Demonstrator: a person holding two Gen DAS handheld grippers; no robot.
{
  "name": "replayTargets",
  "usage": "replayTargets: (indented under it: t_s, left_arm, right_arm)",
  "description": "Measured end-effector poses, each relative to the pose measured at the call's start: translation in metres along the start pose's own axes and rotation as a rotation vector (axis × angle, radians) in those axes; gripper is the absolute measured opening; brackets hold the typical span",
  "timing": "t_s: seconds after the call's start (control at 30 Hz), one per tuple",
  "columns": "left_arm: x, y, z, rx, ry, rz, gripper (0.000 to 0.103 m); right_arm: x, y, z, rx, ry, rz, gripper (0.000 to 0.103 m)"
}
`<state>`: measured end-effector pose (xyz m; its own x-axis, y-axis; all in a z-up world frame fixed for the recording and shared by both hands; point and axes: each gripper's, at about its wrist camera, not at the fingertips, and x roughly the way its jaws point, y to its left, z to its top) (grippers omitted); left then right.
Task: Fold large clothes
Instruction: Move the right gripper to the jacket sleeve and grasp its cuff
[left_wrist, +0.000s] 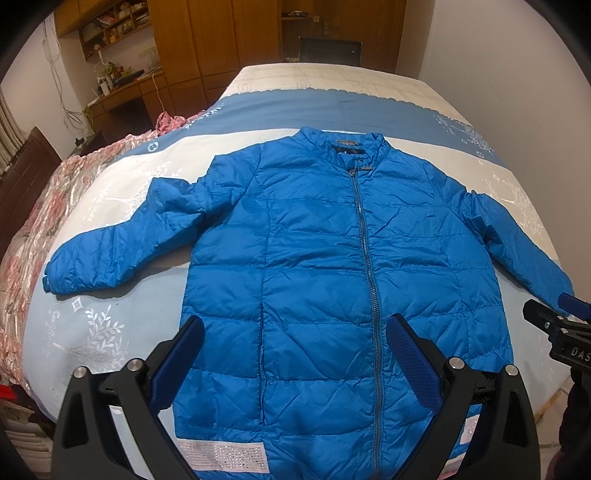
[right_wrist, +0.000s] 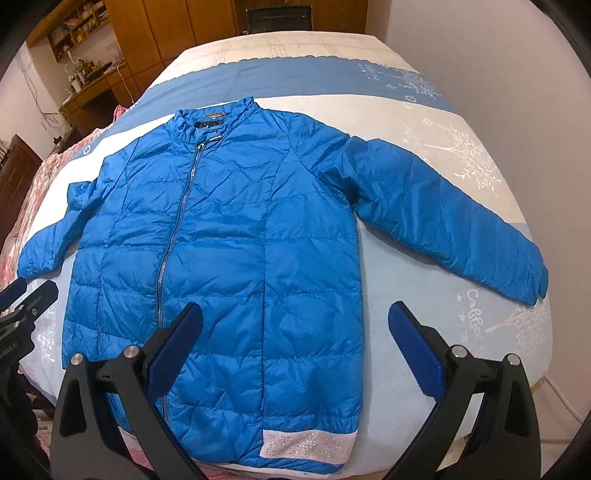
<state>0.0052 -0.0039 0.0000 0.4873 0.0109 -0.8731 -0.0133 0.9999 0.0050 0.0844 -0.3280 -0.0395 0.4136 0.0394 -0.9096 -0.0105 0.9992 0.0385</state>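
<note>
A bright blue puffer jacket (left_wrist: 332, 266) lies flat, front up and zipped, on a bed (left_wrist: 110, 325) with a blue and white patterned cover. Its collar points away from the cameras and both sleeves are spread outward. Nothing is folded yet.

The left gripper (left_wrist: 295, 339) hovers above the jacket's lower half with its jaws spread wide and empty; the zip (left_wrist: 371, 295) runs between the jaws, closer to the right-hand one. The right gripper (right_wrist: 295, 332) hangs with its jaws equally wide and empty, the left-hand jaw over the jacket's front panel and the right-hand jaw beyond the side seam, over bare bed cover.

The step in hand looks like a first grasp before folding a sleeve across the body. To do it well, each gripper should close on a full pinch of the slippery quilted fabric near a cuff or shoulder, lift only slightly, and carry the sleeve inward without dragging the body out of line.

The left wrist view shows a pink floral quilt (left_wrist: 44, 221) bunched along the bed edge past the left-hand jaw, and the right gripper's tip near the far cuff. The right wrist view alone shows the whole right sleeve (right_wrist: 443, 218) down to its cuff, and the white sparkly hem band (right_wrist: 310, 445) clear of the jaws. The dark shape at its left edge is probably the left gripper, though it is cropped.
</note>
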Motion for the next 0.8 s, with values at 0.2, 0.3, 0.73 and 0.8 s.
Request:
replayTargets:
  t_s: [0.2,0.3,0.73,0.8]
  left_arm:
    - [0.008,-0.023,0.010,0.028,-0.001,0.000,0.099]
    - [0.013,-0.044,0.019,0.047,-0.010,-0.023,0.099]
    - [0.049,-0.187,0.073,0.133,-0.042,-0.112,0.099]
    - [0.064,-0.203,0.077,0.115,-0.020,-0.119,0.099]
  right_arm:
    - [0.005,-0.034,0.000,0.025,-0.069,-0.003,0.099]
    - [0.008,-0.067,0.001,0.066,-0.073,-0.029,0.100]
    - [0.030,-0.283,0.011,0.223,-0.018,-0.042,0.100]
    - [0.042,-0.322,0.008,0.245,0.022,-0.036,0.100]
